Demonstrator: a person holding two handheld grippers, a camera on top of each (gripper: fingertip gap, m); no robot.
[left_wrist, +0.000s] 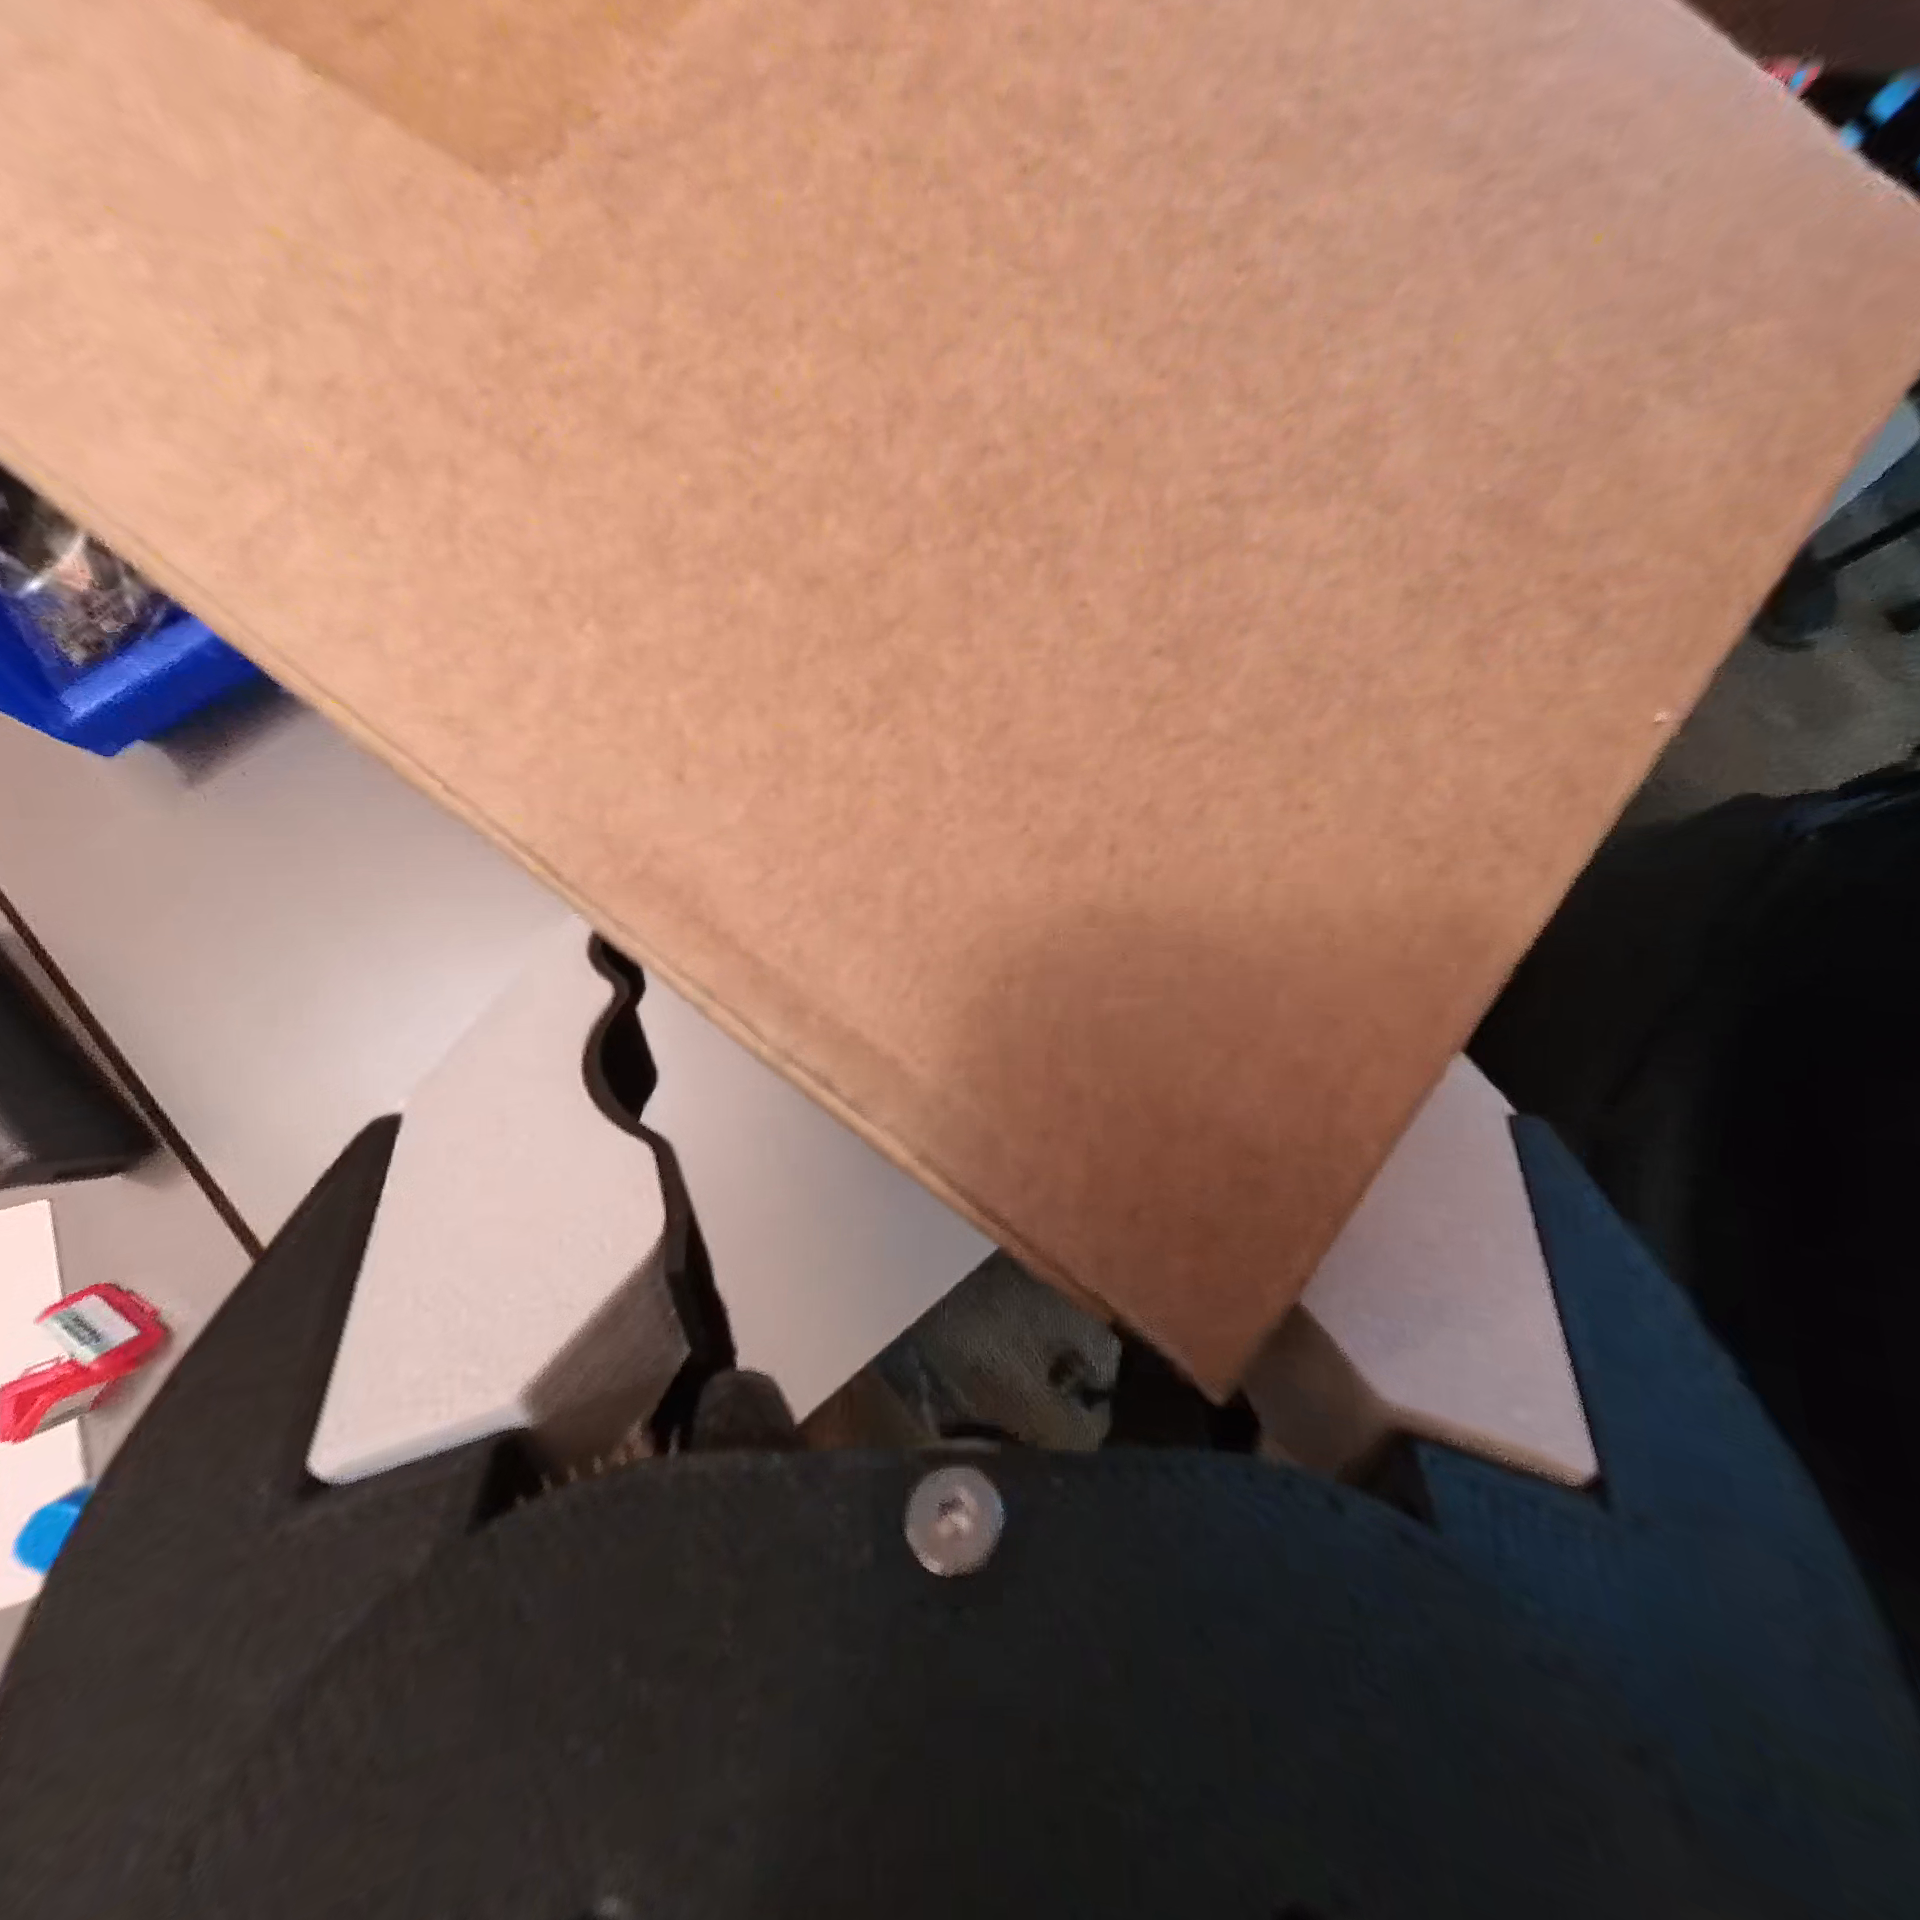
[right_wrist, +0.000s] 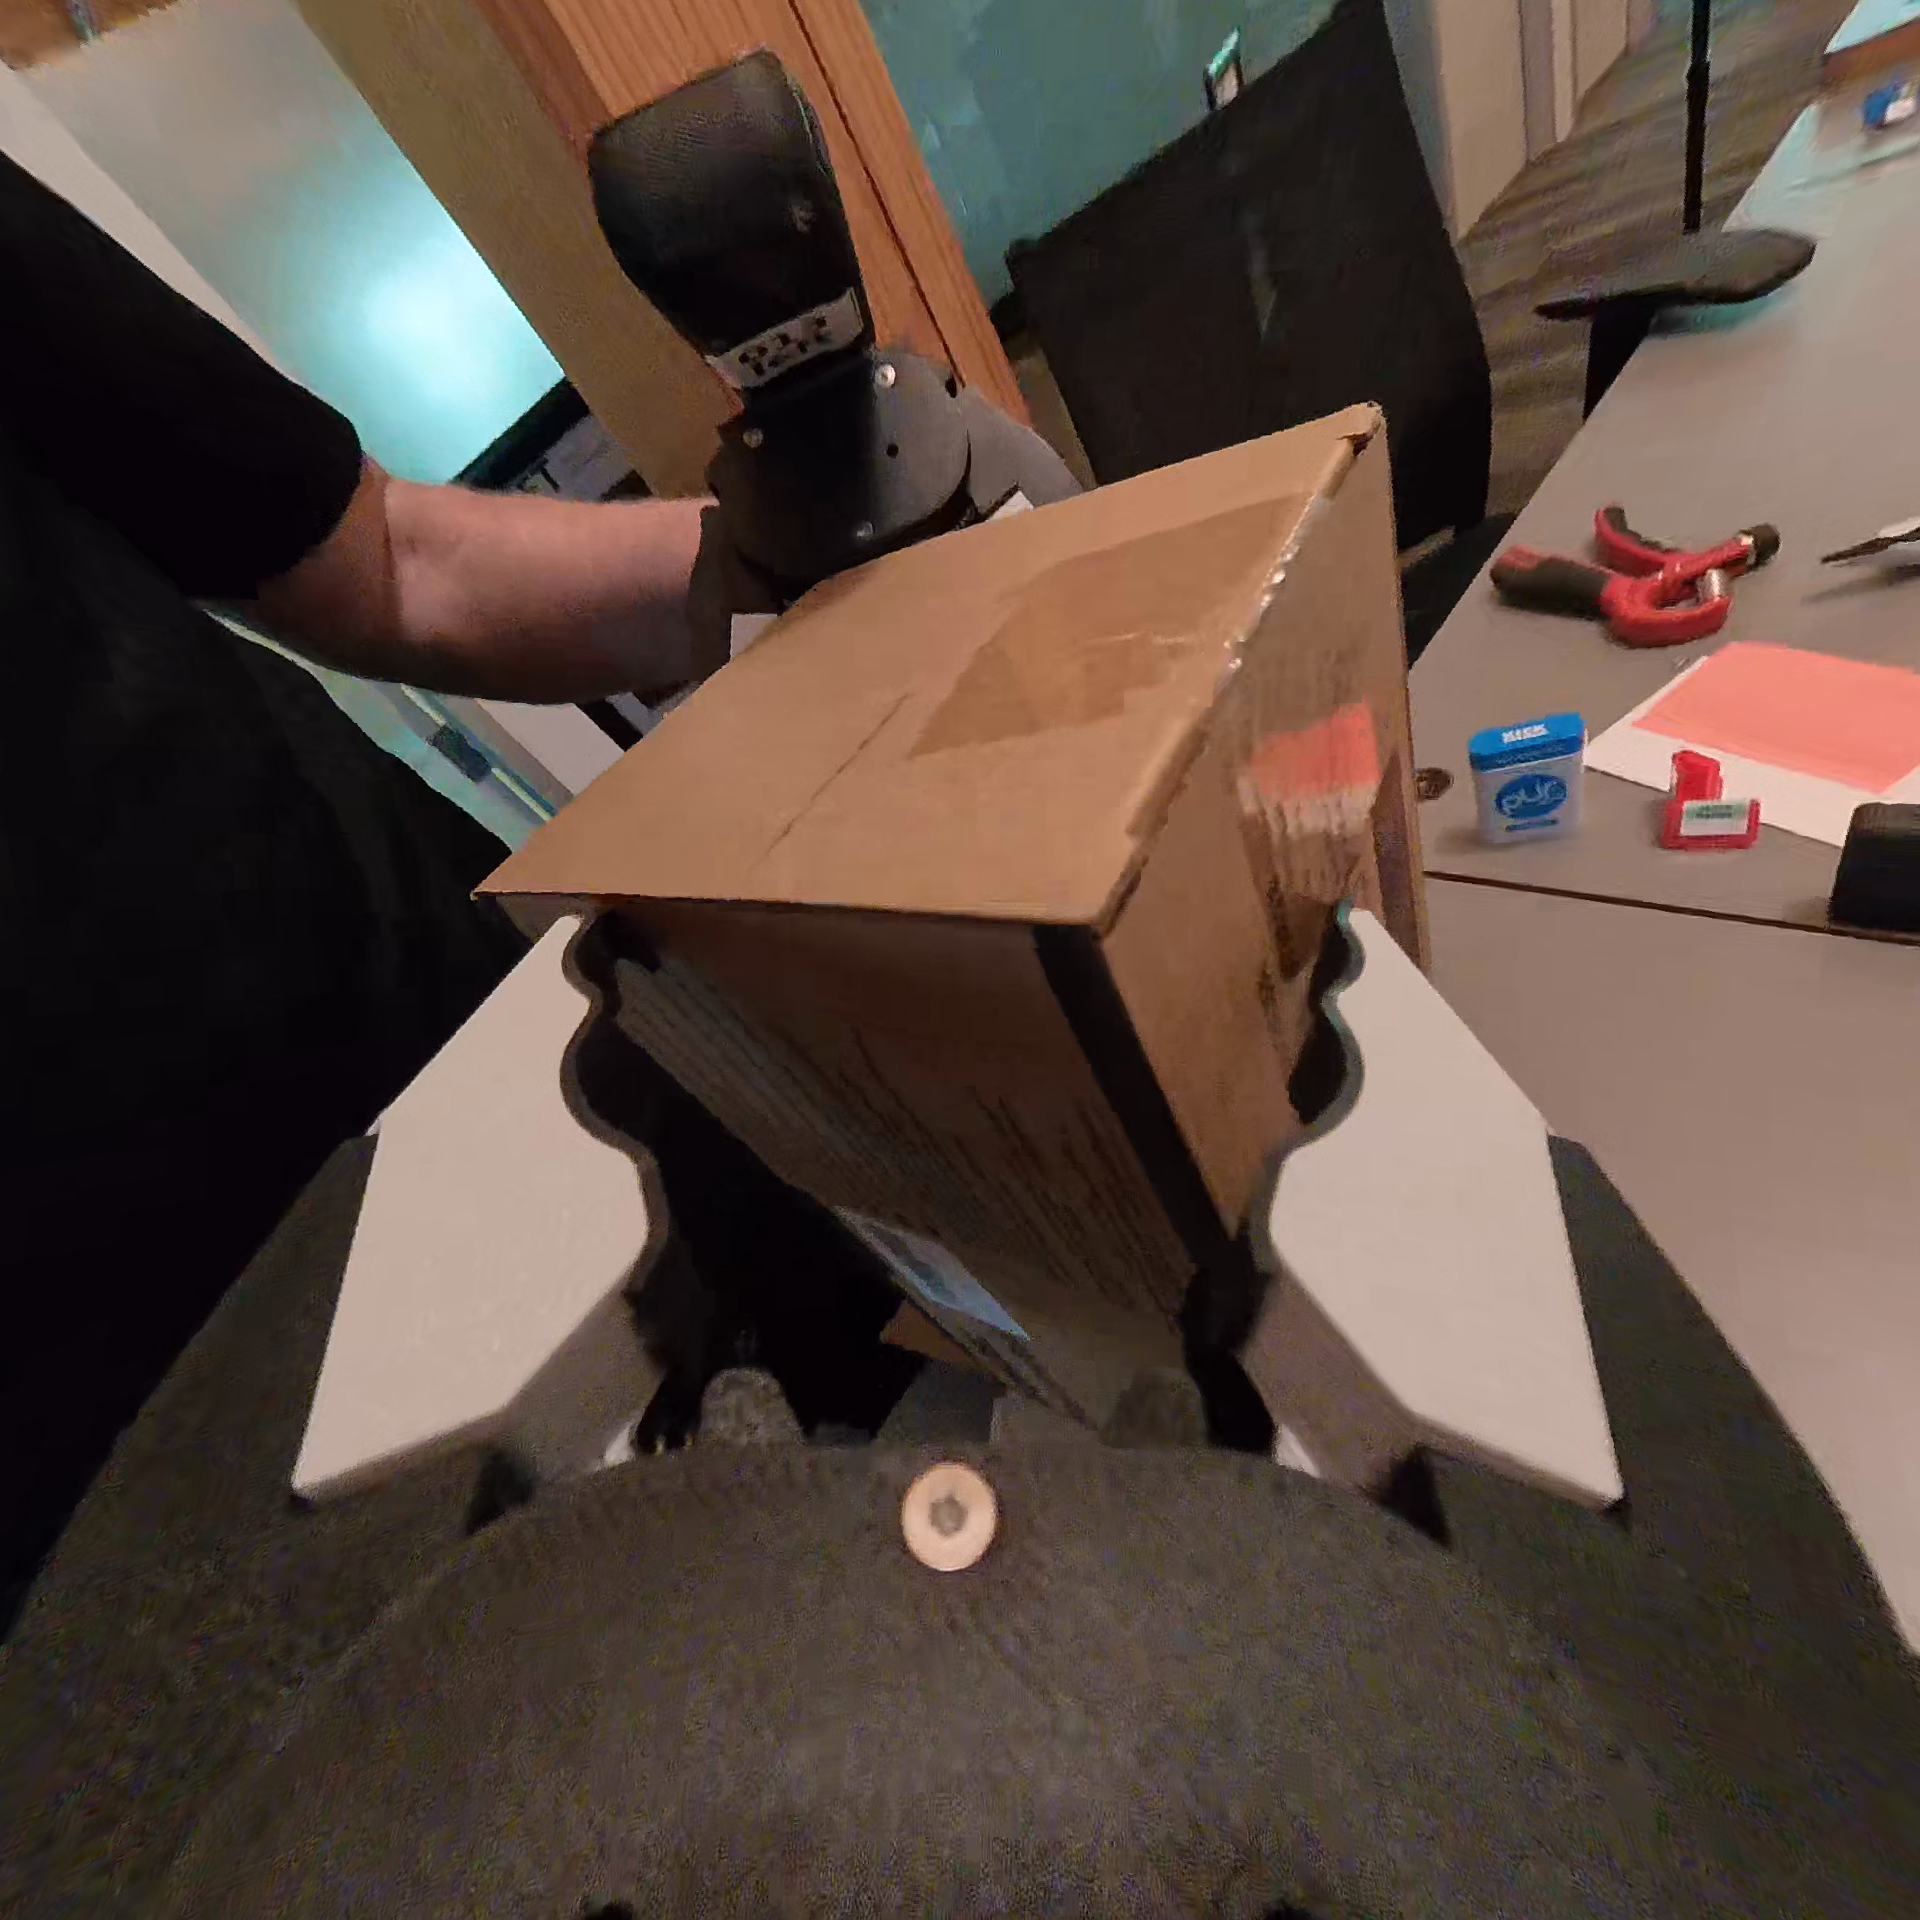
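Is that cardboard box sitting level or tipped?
Tipped: the cardboard box is held off the table, its top slanting, one corner lowest between the right gripper fingers.

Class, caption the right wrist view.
Right tool grips a tilted cardboard box; left tool meets its far side.

The right gripper has its two white fingers spread wide. The left gripper is spread wide too. A bare forearm reaches out to hold the left gripper.
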